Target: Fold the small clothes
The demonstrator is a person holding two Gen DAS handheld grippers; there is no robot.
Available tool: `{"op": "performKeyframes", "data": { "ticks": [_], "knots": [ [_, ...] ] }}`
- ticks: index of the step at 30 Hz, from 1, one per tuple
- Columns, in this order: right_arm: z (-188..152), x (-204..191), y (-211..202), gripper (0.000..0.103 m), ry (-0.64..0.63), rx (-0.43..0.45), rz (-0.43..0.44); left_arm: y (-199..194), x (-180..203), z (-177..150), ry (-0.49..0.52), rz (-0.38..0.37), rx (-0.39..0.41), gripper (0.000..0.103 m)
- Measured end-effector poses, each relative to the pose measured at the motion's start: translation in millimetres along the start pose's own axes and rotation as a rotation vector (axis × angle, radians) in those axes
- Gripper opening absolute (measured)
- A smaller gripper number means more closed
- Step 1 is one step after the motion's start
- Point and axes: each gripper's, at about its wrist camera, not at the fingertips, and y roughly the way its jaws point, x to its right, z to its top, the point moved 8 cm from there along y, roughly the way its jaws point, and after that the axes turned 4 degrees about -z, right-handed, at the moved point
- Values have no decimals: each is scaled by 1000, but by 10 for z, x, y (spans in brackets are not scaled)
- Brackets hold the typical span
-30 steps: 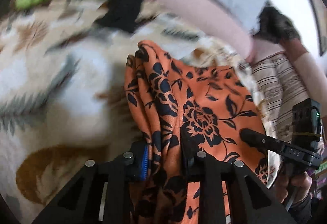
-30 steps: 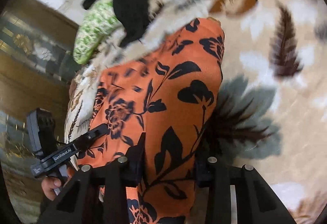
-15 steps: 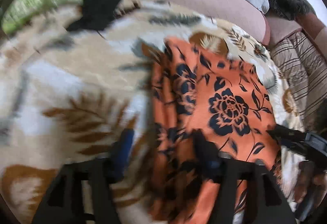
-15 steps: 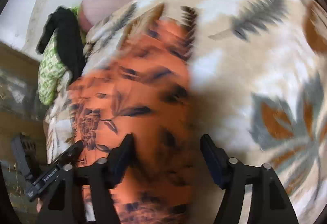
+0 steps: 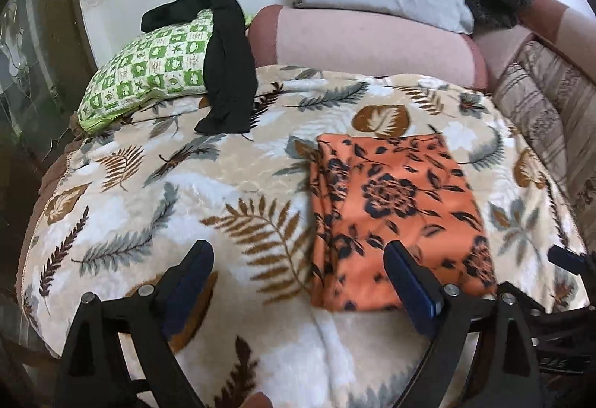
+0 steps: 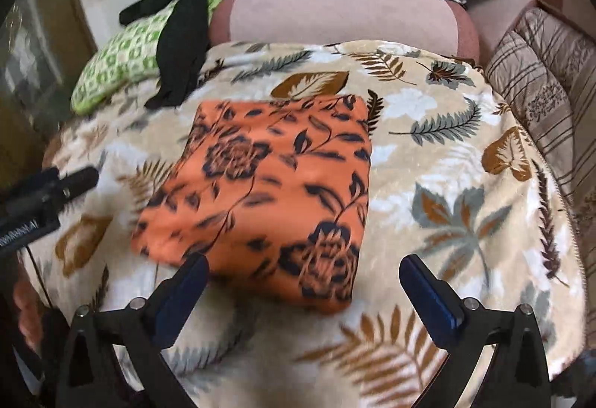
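Left view: the left tongs (image 5: 298,274), just opened wide, hold nothing; the orange cloth (image 5: 395,207) lies folded on the blanket (image 5: 149,192).

Right view: the right tongs (image 6: 303,283), likewise spread, clear it. A black garment (image 6: 178,39) beyond the cloth probably awaits folding.

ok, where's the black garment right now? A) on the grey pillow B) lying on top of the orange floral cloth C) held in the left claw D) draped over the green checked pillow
D: the black garment hangs over the green checked pillow, its lower end on the leaf-print blanket, apart from the orange floral cloth.
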Motion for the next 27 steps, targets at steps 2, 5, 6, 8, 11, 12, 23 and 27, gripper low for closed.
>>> {"op": "performKeyframes", "data": {
  "ticks": [2,5,6,8,11,12,23,27],
  "knots": [
    [-26,-30,-166,103,-16,19,-22,-128,40,-30,-8,-7,15,93],
    [-47,-48,-310,103,-32,32,-48,-269,86,-41,-2,-18,27,93],
    [-54,-52,-346,103,-37,32,-55,-309,99,-41,-1,-17,32,93],
    [-59,-50,-424,103,-42,40,-73,-378,113,-37,2,-14,42,93],
    [-31,-33,-529,103,-39,57,-95,-440,138,-29,-2,-29,46,93],
    [-20,-26,-546,103,-37,60,-99,-451,137,-27,-3,-26,46,93],
    [28,-52,-557,103,-51,54,-129,-456,164,11,-11,-41,47,101],
    [36,-74,-545,103,-54,54,-127,-404,167,45,-18,-40,38,101]
  ]
}}
